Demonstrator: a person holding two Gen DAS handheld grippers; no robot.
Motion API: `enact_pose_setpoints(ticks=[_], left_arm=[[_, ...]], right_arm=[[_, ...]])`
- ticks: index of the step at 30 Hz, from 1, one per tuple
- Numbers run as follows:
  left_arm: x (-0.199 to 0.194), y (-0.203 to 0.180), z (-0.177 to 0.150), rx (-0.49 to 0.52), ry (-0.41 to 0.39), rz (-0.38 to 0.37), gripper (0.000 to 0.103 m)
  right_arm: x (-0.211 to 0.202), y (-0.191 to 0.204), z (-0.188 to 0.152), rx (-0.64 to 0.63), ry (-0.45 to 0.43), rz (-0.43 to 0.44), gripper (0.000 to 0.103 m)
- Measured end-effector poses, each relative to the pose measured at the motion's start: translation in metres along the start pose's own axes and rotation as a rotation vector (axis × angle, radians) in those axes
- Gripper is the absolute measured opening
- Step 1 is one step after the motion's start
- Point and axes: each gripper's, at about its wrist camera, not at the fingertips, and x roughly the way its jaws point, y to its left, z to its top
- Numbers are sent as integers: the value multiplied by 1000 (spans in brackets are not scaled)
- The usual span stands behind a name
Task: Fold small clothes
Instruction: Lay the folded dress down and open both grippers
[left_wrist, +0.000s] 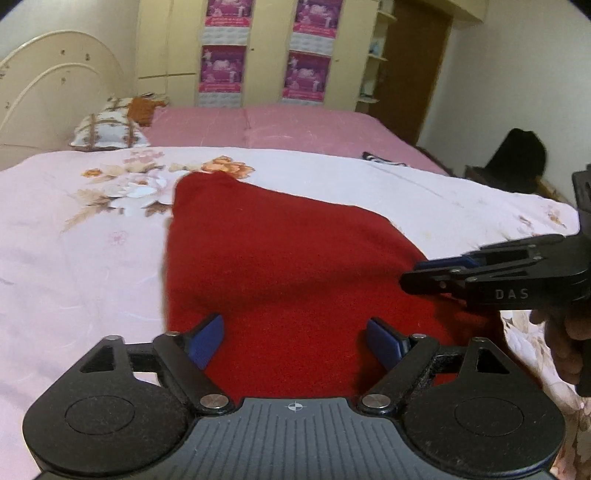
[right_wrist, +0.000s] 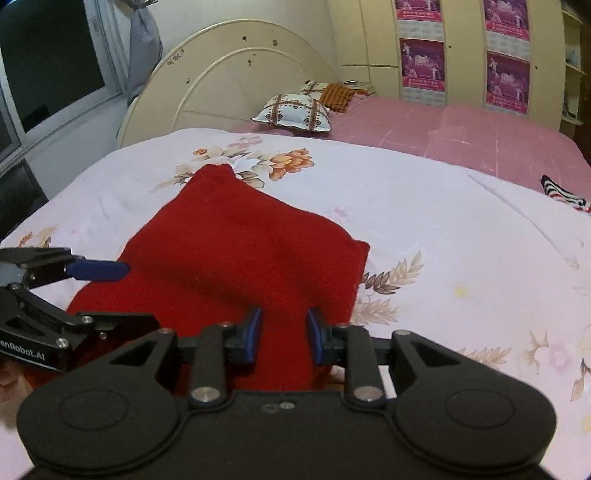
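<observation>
On the floral bedspread (right_wrist: 443, 229), red garment (right_wrist: 240, 258) lying partly folded. Left gripper (left_wrist: 295, 332) hanging wide open over its near edge; right gripper (right_wrist: 284, 332) narrowed, possibly pinching cloth, view unclear. Risk: thick fold slipping loose, bunching unevenly.

"DAS" marks the right gripper (left_wrist: 421, 275); "enRobot.AI" the left gripper (right_wrist: 110, 291).
</observation>
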Motion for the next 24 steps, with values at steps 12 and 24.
enact_pose_setpoints(ticks=[12,24], left_arm=[[-25,-30,-36,44,6,58,84],[-84,-42,-81,-71,-31,126,90]], right_arm=[[-25,23,-29,-29,62,-15,25],[-83,12,-66,124,39,-73,62]])
